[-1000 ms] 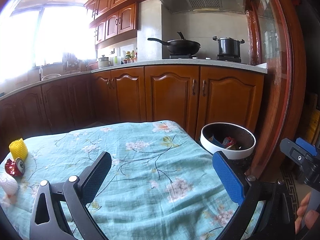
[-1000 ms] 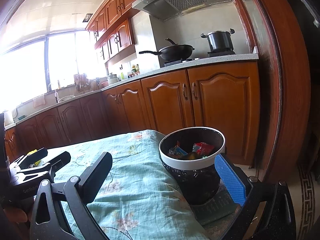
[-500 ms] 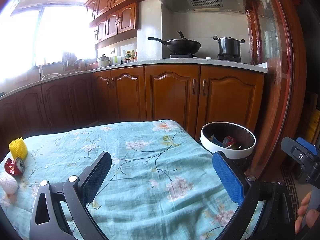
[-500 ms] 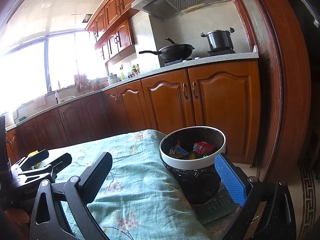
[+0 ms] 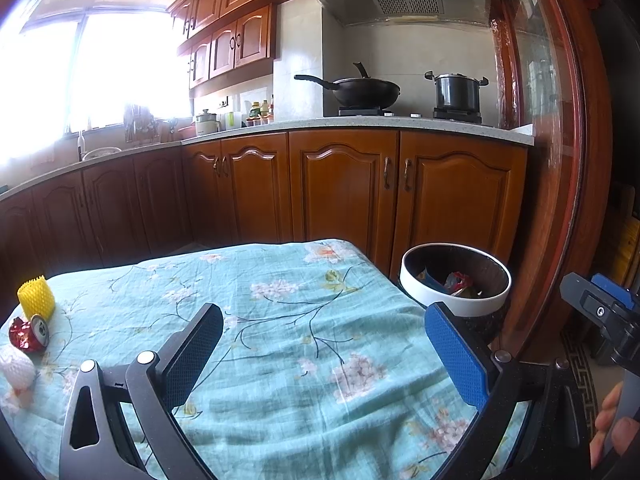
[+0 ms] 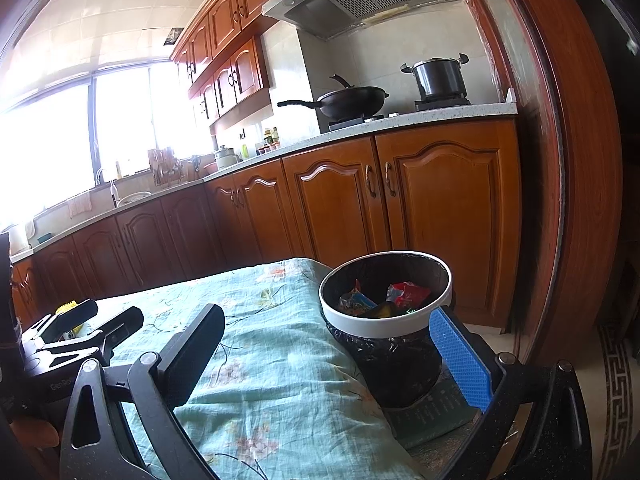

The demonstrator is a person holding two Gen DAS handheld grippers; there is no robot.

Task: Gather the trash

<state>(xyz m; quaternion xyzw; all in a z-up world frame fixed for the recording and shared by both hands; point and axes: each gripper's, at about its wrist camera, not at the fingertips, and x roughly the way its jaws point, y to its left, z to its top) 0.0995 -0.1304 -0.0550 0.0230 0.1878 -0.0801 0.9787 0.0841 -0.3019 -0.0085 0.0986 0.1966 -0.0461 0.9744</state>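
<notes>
Left wrist view: the left gripper (image 5: pixel 324 354), black-padded on one finger and blue-padded on the other, stands spread wide and empty above the floral turquoise tablecloth (image 5: pixel 280 360). Right gripper (image 6: pixel 328 356) is likewise spread and empty, poised just short of the white-rimmed round waste bin with black liner (image 6: pixel 384 324), which sits off the table's right edge and already holds coloured wrappers. Remaining trash lies at the far left of the cloth: a crushed red drink can (image 5: pixel 29 333), a yellow foam mesh sleeve (image 5: pixel 36 297) just behind it, and a white foam net (image 5: pixel 15 368) near the can. Assessment: between pickups; next move requires the left gripper to travel left and close on one item.
</notes>
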